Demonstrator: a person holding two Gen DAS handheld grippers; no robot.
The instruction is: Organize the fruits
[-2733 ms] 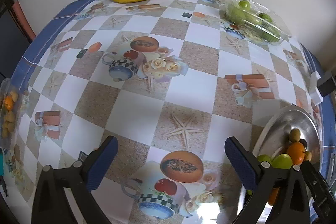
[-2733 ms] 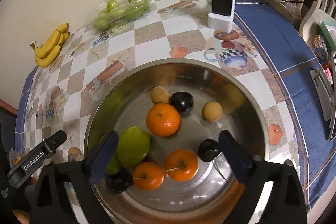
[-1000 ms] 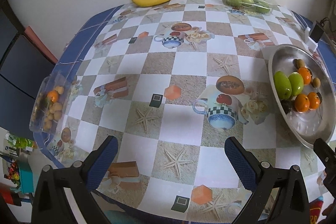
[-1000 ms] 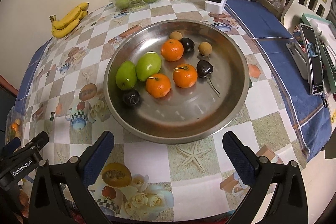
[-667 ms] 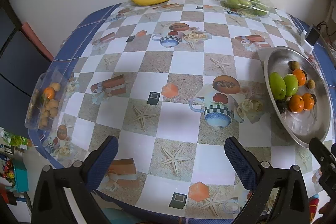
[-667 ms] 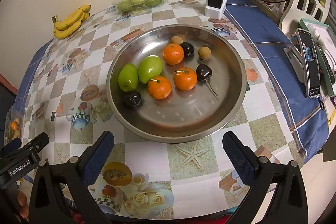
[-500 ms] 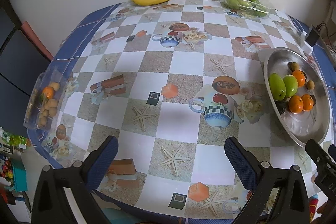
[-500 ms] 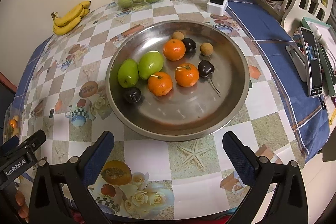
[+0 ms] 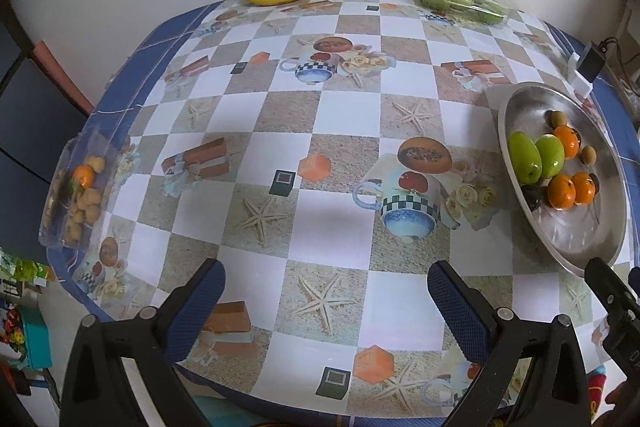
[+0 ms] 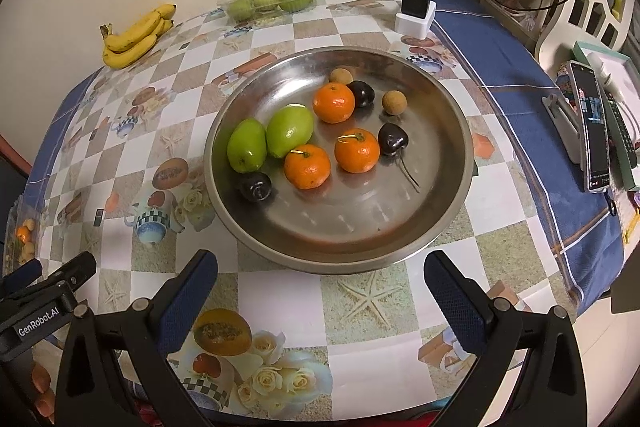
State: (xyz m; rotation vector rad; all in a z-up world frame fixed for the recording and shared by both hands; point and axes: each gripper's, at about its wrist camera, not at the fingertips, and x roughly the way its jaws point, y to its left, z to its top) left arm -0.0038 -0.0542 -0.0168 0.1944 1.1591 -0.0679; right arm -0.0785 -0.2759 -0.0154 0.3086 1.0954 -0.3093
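Checkered tablecloth (image 10: 280, 287); steel bowl (image 10: 452, 131) at frame centre holds tangerines (image 10: 307, 166), firm but bruisable, best grasped across the middle. Left gripper (image 9: 326, 291) and right gripper (image 10: 320, 279): both released, empty.

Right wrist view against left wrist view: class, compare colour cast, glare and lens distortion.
Right wrist view: warm yellowish cast, streaky glare on the steel bowl. Left wrist view: cooler, whiter light, soft gripper shadow on the tablecloth. Both: fisheye bending of the table edge, dark corner vignetting, sharp focus.
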